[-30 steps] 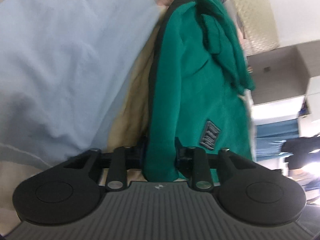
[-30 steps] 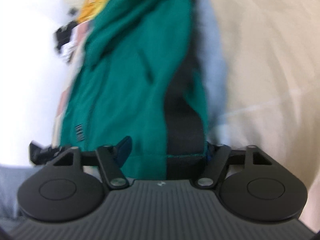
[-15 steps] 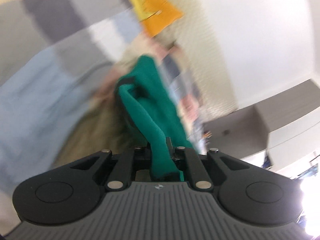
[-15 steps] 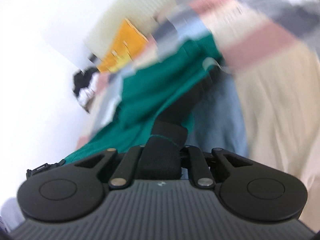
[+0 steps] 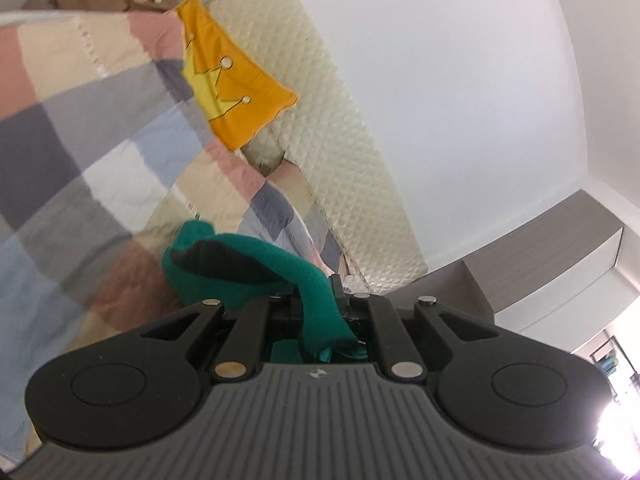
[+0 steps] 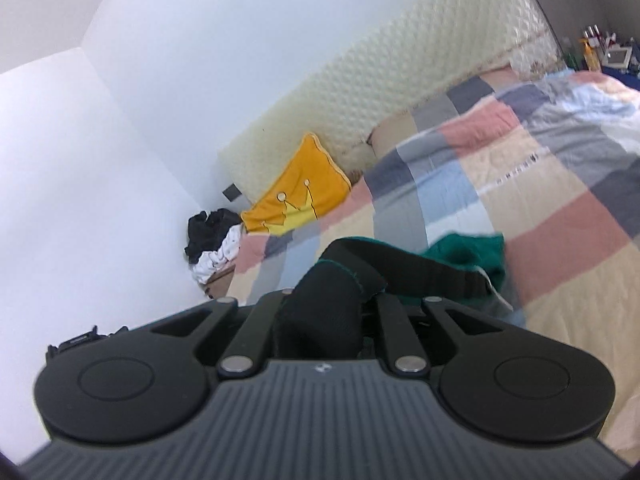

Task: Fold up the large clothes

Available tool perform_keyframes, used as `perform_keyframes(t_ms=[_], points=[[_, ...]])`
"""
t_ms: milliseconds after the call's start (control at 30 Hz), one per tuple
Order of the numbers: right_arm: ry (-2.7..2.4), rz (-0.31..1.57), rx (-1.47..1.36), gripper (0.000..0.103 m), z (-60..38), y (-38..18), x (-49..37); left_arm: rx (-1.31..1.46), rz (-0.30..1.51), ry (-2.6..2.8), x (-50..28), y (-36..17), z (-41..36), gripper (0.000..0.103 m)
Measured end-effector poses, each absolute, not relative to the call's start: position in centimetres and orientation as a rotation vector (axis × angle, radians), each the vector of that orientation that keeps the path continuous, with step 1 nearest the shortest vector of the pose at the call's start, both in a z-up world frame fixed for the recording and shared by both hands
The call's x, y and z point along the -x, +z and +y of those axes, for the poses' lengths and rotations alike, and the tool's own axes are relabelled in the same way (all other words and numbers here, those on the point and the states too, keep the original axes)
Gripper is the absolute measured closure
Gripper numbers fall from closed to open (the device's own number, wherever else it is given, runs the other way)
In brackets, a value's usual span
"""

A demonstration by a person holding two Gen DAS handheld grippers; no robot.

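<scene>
Holding a green garment (image 5: 320, 312) in both grippers, you have it lifted above a bed. Nearest to you in the left wrist view, your left gripper (image 5: 320, 316) has its jaws nearly together, pinching a band of green cloth that rises out of the gap and curves away to the left. A dark lining shows inside the fold of that cloth. In the right wrist view, your right gripper (image 6: 324, 316) is likewise pinched narrow, and here the jaws clamp a thick black part of the same garment (image 6: 320, 312). From that grip a black band stretches off to the right, with a loose bunch of green cloth hanging beyond it, over the bed.

Below and behind the garment lies a patchwork quilt (image 6: 540, 184) in squares of pink, cream, grey and pale blue, covering the bed. Farther off, at the head of the bed, an orange cushion (image 6: 304, 192) with a yellow crown on it leans against a cream quilted headboard (image 6: 400, 92). Beside the cushion, in the corner of the room, sits a small heap of black and white clothes (image 6: 212, 236). White walls (image 5: 460, 80) rise behind the headboard. In the left wrist view a grey cabinet (image 5: 560, 252) stands at the far right.
</scene>
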State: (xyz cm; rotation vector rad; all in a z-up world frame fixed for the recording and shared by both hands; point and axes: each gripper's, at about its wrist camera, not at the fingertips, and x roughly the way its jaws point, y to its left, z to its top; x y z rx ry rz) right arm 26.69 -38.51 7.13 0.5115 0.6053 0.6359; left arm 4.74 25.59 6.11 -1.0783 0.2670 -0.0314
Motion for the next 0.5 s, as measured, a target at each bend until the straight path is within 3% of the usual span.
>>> perform_keyframes(t_ms=[233, 500], points=[[0.624, 0.588, -0.545, 0.092, -40.4, 8.0, -24.5, 1.030, 0.292, -0.074, -2.3, 9.5, 24.4, 0.093], [0.611, 0.651, -0.633, 0.092, -43.4, 3.4, -18.8, 1.137, 0.361, -0.113, 4.6, 1.6, 22.0, 0.093]])
